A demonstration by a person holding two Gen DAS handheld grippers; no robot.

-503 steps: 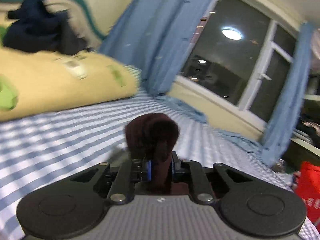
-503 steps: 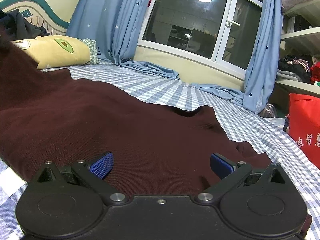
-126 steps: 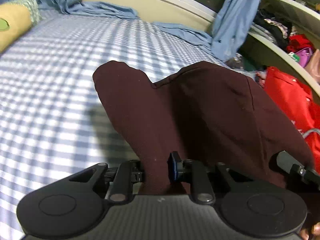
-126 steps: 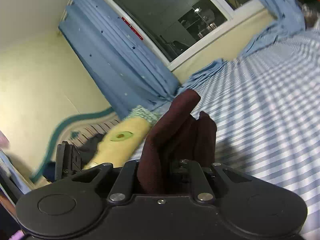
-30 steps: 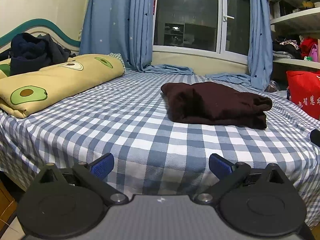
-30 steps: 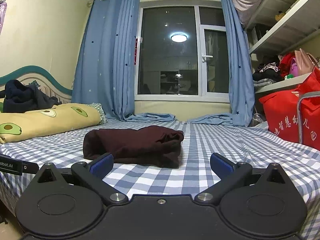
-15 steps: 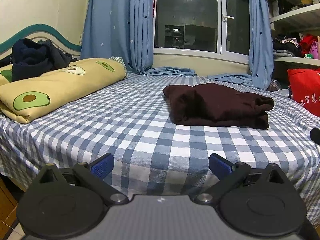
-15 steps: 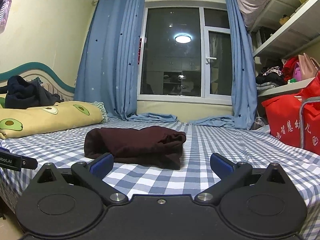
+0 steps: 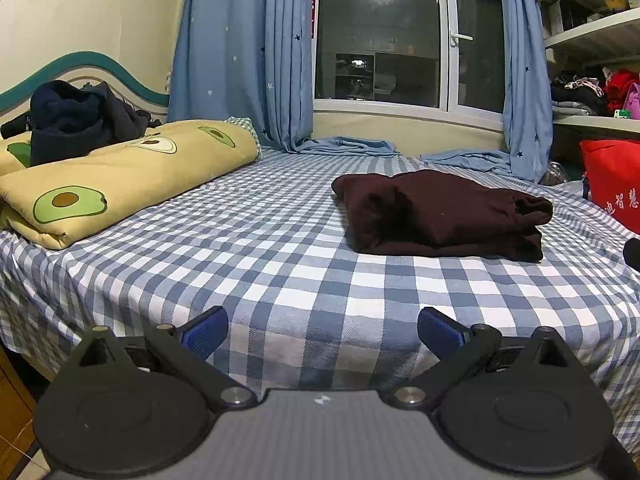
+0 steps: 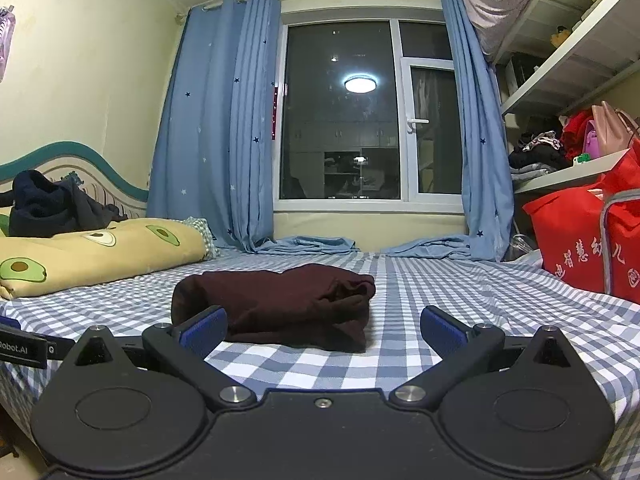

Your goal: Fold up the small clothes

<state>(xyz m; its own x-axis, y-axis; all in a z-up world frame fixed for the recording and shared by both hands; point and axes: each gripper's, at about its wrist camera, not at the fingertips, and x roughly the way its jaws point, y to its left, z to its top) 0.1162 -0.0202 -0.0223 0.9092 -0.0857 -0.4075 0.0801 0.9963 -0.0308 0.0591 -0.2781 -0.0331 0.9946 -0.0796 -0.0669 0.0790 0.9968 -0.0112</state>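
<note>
- The left tongs (image 9: 322, 330) stand wide apart at the bottom of the left wrist view, holding nothing, blue pads over the near edge of the bed (image 9: 280, 280).
- The right tongs (image 10: 323, 330) are likewise spread apart and empty at the bottom of the right wrist view.
- The dark maroon garment (image 9: 440, 214) lies folded into a compact bundle on the checked sheet, right of centre in the left view; in the right view it (image 10: 280, 304) sits at the centre, just beyond the left blue pad, which overlaps it in the frame.
- An avocado-print quilt (image 9: 120, 184) lies at the left of the frame with dark clothing (image 9: 76, 120) heaped on it.
- A red bag (image 10: 592, 240) stands at the right edge.
- Blue curtains (image 10: 224, 140) frame the dark window (image 10: 344, 120) in the upper centre.
</note>
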